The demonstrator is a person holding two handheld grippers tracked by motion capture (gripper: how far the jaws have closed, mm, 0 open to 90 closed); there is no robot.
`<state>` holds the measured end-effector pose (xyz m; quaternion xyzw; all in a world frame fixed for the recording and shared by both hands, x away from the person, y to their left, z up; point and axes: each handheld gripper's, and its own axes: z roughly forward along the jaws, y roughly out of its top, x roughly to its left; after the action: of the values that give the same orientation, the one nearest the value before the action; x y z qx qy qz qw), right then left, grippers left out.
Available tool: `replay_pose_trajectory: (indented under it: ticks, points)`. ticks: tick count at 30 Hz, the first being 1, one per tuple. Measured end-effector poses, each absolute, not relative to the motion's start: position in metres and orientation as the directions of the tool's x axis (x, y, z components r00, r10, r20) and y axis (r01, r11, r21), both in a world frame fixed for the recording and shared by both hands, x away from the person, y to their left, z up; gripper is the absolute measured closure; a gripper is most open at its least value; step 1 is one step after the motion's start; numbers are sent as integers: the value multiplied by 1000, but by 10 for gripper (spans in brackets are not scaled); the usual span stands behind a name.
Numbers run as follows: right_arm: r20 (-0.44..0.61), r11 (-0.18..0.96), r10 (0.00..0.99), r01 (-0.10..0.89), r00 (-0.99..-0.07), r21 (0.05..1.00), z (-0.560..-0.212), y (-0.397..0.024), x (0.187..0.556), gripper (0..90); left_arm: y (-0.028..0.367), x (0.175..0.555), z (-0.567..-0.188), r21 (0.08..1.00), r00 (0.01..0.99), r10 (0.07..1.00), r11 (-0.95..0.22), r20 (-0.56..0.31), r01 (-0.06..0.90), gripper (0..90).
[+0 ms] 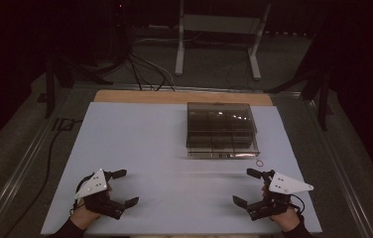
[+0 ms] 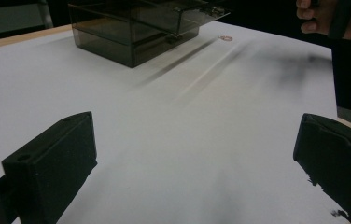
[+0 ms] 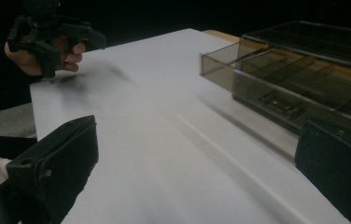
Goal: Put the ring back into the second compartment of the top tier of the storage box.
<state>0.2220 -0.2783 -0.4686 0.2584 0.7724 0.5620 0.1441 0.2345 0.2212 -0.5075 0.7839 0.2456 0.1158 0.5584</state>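
The left claw [image 1: 124, 187] is wide, its jaws far apart and nothing between them; it sits low over the near left part of the desk [image 1: 140, 144]. The right claw [image 1: 247, 186] is wide too and holds nothing, at the near right part. The two are well apart and their jaws point toward each other. A hand [image 1: 83, 215] grips the left one. Beyond the right claw, near it, a small ring [image 1: 259, 162] lies on the white sheet, perhaps a rubber band. Just behind the ring stands a dark clear box [image 1: 220, 130] with compartments.
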Motion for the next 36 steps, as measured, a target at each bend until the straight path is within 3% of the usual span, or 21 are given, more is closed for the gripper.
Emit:
replay_pose_trajectory:
  ticks: [25,36]
  points:
    - [33,168,699,209,-715,963,-455,-314,246,0,222,235,-508,932,851,517,-255,-92,256,7]
    - [42,159,746,239,-664,958,-460,-330,263,0,224,236,-508,933,848,522,-254,-90,256,7]
